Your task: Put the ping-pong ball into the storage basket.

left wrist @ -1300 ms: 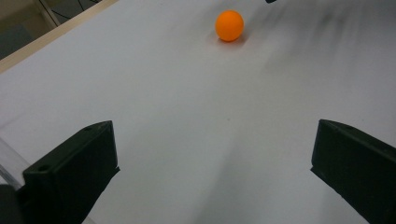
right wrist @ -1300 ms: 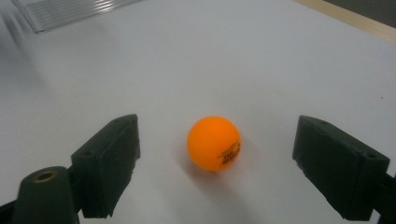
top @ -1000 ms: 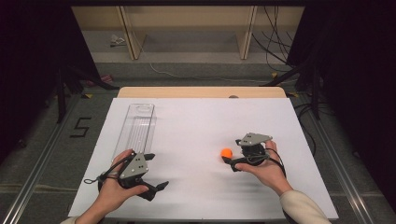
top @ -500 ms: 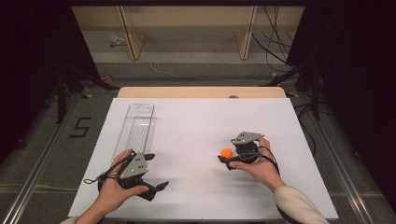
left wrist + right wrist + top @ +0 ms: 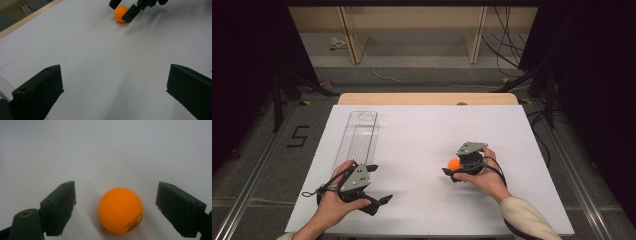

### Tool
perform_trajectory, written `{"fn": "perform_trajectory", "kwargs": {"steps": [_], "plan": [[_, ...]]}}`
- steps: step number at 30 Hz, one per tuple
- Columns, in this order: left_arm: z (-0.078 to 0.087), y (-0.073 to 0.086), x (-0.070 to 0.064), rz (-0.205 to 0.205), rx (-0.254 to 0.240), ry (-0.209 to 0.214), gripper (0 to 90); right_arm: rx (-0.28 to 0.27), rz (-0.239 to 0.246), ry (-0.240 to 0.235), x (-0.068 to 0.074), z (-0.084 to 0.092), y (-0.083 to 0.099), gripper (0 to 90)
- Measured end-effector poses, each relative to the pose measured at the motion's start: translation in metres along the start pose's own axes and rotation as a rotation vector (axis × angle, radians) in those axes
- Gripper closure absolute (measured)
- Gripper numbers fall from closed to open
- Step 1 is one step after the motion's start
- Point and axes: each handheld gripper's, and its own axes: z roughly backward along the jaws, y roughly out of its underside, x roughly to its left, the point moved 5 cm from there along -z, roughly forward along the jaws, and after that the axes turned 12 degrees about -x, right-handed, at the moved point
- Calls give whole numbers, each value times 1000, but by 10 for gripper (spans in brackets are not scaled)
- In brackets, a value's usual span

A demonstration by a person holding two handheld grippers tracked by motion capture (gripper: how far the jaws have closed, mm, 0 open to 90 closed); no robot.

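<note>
- Our left gripper (image 5: 374,187) rests near the front-left corner of the tabletop (image 5: 422,130), in the left hand (image 5: 334,207). Its jaws stand wide apart with nothing between them, as the left gripper view shows over bare white surface.
- Just beyond it, along the left edge, lies a clear plastic tray (image 5: 358,137), long and narrow, running toward the back edge. It looks empty to us, though its far end is hard to read.
- The middle of the tabletop is bare white.
- Right of centre, toward the front edge, sits the orange ball (image 5: 454,164) on the surface. In the right gripper view the orange ball (image 5: 120,210) lies between the two jaws with a gap on each side; some small print shows low on it.
- Our right gripper (image 5: 458,169), in the right hand (image 5: 484,175), brackets the ball. The jaws have just been closing a little, yet they are not pressing on it: we read the gripper as still unclosed, the ball between the pads but free.
- How far along: we judge the reach as done and the grasp as just beginning. Left to do is closing on the ball, lifting it, and, as we guess from the layout, carrying it across to the tray at the left edge.
</note>
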Motion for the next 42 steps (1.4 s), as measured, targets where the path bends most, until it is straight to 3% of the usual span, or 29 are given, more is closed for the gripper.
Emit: {"fn": "perform_trajectory", "kwargs": {"steps": [16,42], "plan": [[0,0,0,0,-2,1,0,16,-6,10,-1,-4,5,326],[0,0,-1,-1,3,9,0,23,-21,16,-3,-5,8,458]]}}
